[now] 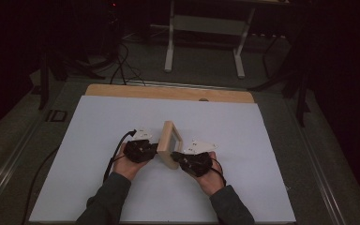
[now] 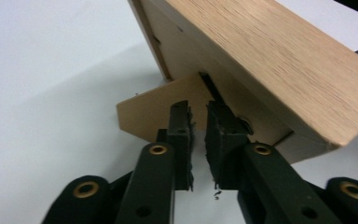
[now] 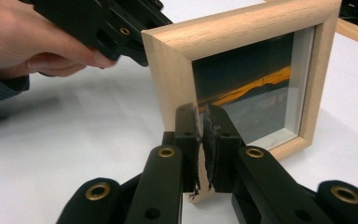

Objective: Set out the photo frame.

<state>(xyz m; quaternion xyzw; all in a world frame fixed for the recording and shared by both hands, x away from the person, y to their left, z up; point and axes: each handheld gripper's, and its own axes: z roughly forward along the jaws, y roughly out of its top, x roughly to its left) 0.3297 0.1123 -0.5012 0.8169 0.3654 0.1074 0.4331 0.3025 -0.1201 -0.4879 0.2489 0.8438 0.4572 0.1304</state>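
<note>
A light wooden picture frame stands upright on edge at the middle of the white sheet. My left gripper is at its back. In the left gripper view its jaws are closed to a thin gap on the frame's thin back stand, under the frame's wooden side. My right gripper is at the frame's near corner. In the right gripper view its jaws are shut, tips against the frame's wooden edge, beside the glass and a dark picture with an orange streak. The left gripper shows behind the frame.
The sheet covers a wooden table whose far edge is bare. A black cable trails from the left gripper toward the near left. Beyond the table, white desk legs and cables are on a dark floor.
</note>
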